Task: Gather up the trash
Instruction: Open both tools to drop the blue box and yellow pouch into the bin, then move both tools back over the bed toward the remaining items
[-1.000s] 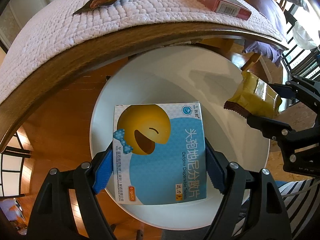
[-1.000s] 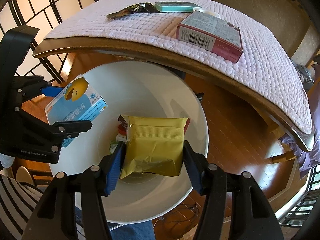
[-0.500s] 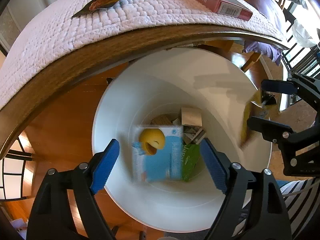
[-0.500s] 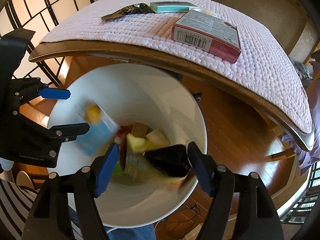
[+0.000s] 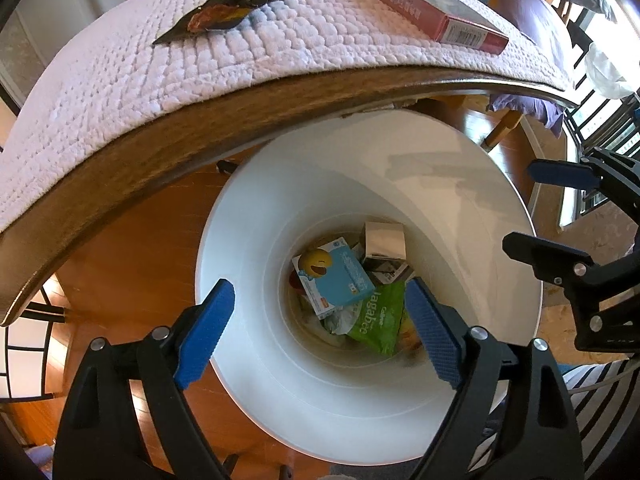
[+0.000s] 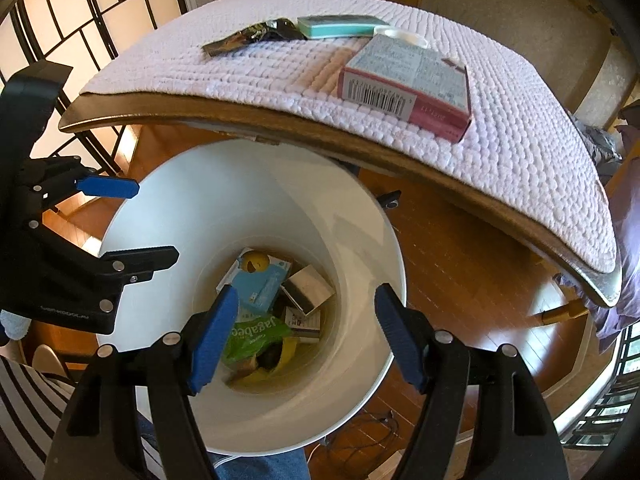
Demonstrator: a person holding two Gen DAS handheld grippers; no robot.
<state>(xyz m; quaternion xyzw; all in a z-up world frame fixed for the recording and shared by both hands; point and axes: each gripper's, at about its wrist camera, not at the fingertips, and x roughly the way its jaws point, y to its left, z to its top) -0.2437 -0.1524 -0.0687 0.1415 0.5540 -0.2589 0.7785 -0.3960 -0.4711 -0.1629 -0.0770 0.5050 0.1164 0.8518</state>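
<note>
Box [image 5: 336,276] now in bin [image 5: 256,240]

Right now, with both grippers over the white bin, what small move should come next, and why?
Probably lift the right gripper toward the pink box on the quilted table. Both grippers, left gripper too, hang open and empty over the white bin; the blue box lies inside, while trash remains on the table.

A home dining room: quilted counter [image 6: 500,152], wood floor [image 6: 460,264] beneath it, chair [image 5: 516,120] behind it, screen [image 6: 92,40] beside.
</note>
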